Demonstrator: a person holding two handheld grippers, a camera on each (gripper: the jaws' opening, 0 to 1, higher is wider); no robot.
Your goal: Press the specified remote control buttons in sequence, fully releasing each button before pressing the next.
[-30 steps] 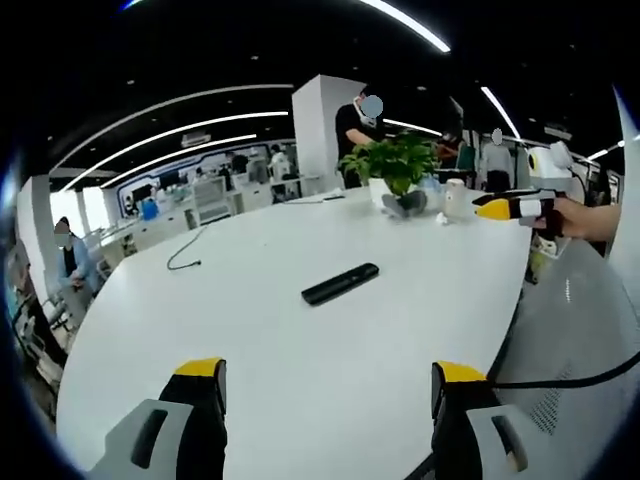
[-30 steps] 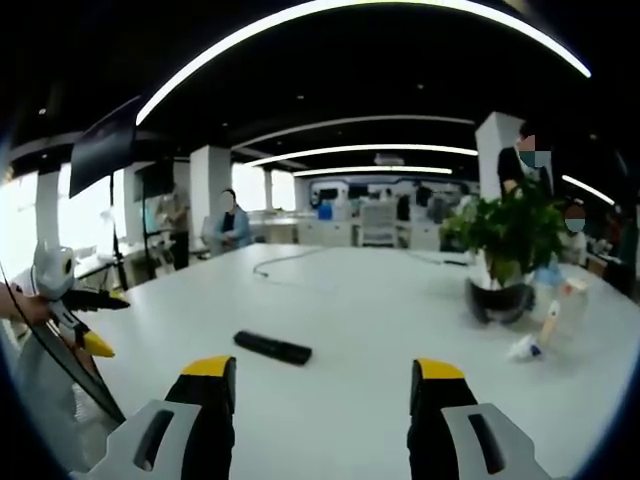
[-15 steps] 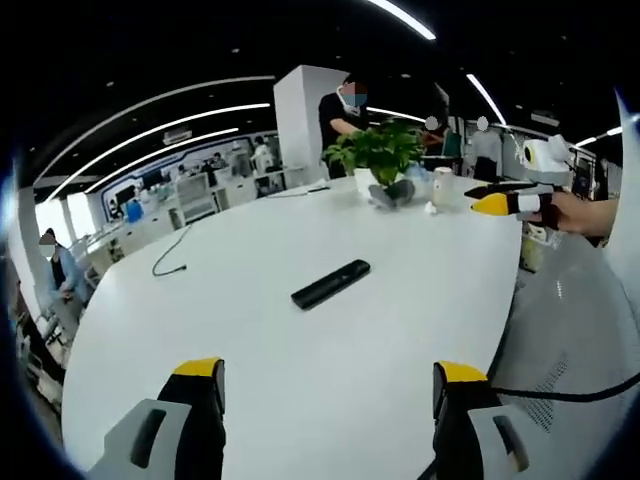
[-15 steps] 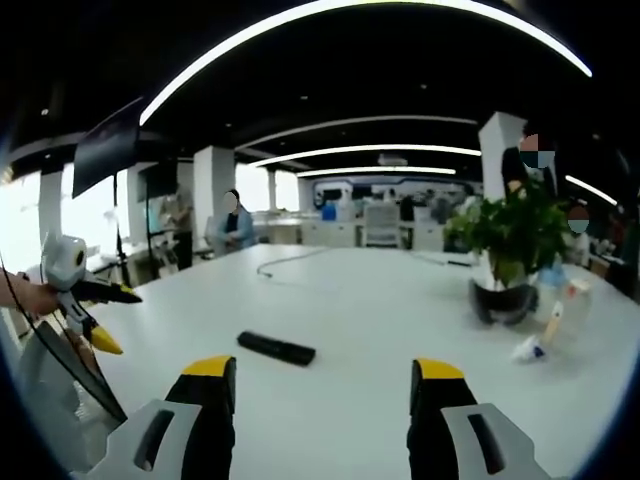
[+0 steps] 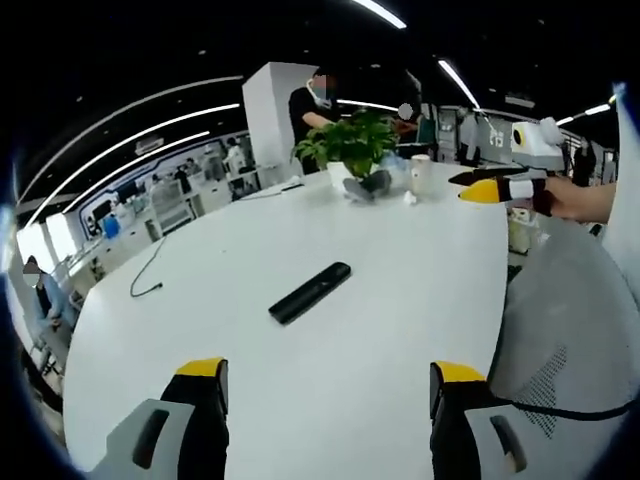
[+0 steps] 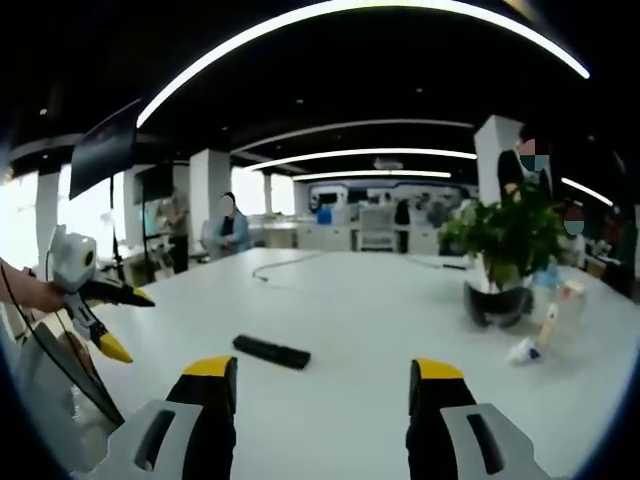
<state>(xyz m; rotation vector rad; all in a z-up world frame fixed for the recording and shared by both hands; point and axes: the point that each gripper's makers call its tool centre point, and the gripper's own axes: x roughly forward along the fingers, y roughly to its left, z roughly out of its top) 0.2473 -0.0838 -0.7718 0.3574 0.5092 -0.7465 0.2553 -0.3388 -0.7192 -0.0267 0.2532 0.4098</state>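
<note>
The remote (image 5: 309,292) lies mid-bench (image 5: 420,260) with bare surface all round; a plant (image 6: 508,255) stands near the far edge. Both claws, left (image 5: 325,385) and right (image 6: 322,380), gape wide, holding nothing.

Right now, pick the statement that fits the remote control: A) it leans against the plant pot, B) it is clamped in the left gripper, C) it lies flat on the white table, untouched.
C: the remote control lies flat on the white table, clear of both open grippers and the potted plant.
</note>
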